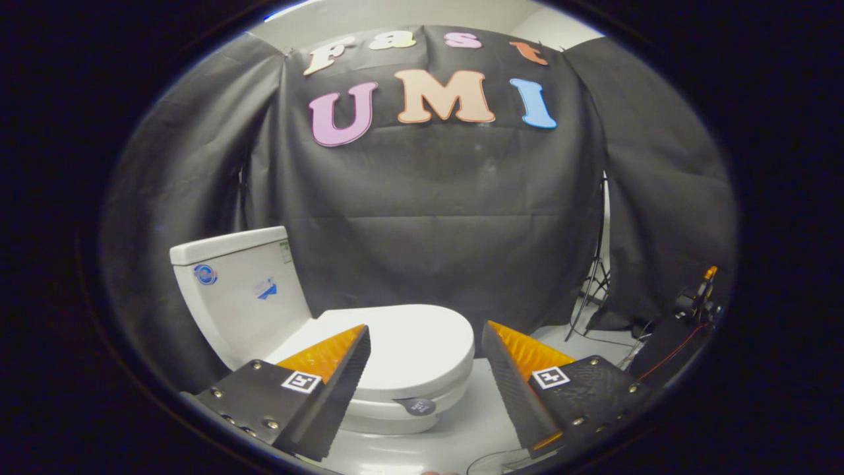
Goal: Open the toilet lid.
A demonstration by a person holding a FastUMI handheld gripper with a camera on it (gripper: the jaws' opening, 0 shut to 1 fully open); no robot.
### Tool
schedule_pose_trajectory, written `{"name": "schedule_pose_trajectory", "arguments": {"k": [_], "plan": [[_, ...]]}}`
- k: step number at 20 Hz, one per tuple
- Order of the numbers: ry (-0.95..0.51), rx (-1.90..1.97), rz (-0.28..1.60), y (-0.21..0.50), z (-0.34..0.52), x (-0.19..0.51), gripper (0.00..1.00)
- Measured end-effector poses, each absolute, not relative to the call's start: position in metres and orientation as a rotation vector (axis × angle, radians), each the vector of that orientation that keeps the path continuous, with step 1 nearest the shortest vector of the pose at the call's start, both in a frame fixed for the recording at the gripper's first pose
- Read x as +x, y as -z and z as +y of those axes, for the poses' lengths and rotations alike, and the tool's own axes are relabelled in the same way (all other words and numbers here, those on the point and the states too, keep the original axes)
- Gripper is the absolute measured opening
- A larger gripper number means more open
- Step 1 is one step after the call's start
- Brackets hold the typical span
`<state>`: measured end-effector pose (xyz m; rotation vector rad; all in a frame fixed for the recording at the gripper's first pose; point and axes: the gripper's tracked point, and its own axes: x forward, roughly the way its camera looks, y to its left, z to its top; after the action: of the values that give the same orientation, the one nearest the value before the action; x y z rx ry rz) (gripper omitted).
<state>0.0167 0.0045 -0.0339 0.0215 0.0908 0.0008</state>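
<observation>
My tool (425,343) hangs with its fingers spread wide apart, gripping nothing. The toilet (369,369) sits just ahead, toward 11 o'clock, its lid (412,346) down flat on the seat. The left finger (330,376) overlaps the lid's near side. The tank (241,290) stands behind at 10 o'clock against the black cloth (448,218).

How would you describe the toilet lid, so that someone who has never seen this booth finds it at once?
Start at the black cloth wall; before it stands a white toilet with an upright tank. The toilet lid is the flat, rounded white cover lying closed in front of the tank, just ahead of the open gripper. Unlike the boxy tank, it is low, smooth and oval.
</observation>
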Motion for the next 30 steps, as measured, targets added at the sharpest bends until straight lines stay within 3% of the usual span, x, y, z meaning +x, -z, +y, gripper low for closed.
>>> {"name": "schedule_pose_trajectory", "arguments": {"k": [18,30], "plan": [[0.068,0.259,0.408,0.154,-0.008,0.049,1.0],[0.11,0.661,0.52,0.203,0.011,0.069,0.97]]}}
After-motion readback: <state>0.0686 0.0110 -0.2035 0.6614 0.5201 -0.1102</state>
